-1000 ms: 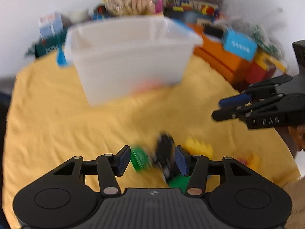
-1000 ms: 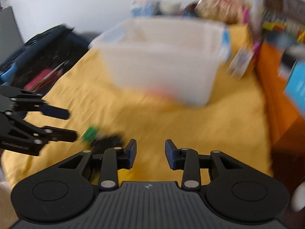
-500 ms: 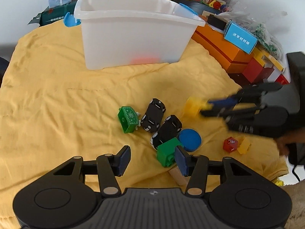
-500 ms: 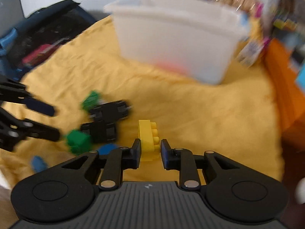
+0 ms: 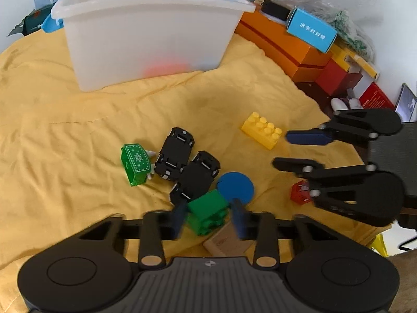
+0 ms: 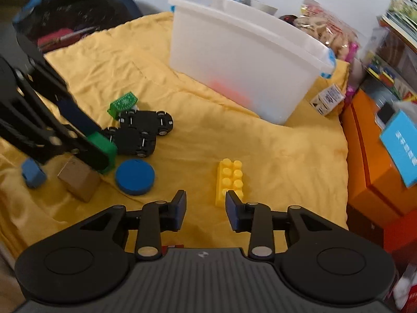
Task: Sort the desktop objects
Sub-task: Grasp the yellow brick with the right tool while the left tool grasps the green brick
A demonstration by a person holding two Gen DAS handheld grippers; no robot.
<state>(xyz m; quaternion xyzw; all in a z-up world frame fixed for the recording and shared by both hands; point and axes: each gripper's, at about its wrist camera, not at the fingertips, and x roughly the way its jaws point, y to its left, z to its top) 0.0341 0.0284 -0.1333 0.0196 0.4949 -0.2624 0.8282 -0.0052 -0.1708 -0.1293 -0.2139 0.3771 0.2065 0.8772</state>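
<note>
A green brick (image 5: pixel 207 212) lies on the yellow cloth between the pads of my left gripper (image 5: pixel 209 217). Its jaws are closing, and a thin gap still shows at the right pad. The right wrist view shows the same left gripper (image 6: pixel 101 148) straddling the green brick (image 6: pixel 100 139). A yellow brick (image 6: pixel 230 178) rests flat on the cloth just ahead of my right gripper (image 6: pixel 206 198), whose jaws are opening with nothing between them. From the left wrist the right gripper (image 5: pixel 282 150) sits just right of the yellow brick (image 5: pixel 262 133). The white bin (image 5: pixel 146 34) stands behind.
Two black toy cars (image 5: pixel 174 160) (image 5: pixel 195 180), a green toy chest (image 5: pixel 135 164), a blue disc (image 5: pixel 235 187), a wooden block (image 5: pixel 226 240) and a red die (image 5: pixel 299 194) crowd around the green brick. Orange boxes (image 5: pixel 281 44) line the right edge.
My right gripper has let go of the yellow brick, which now lies on the cloth, and pulled back a little. My left gripper has come down over the green brick and its jaws have narrowed.
</note>
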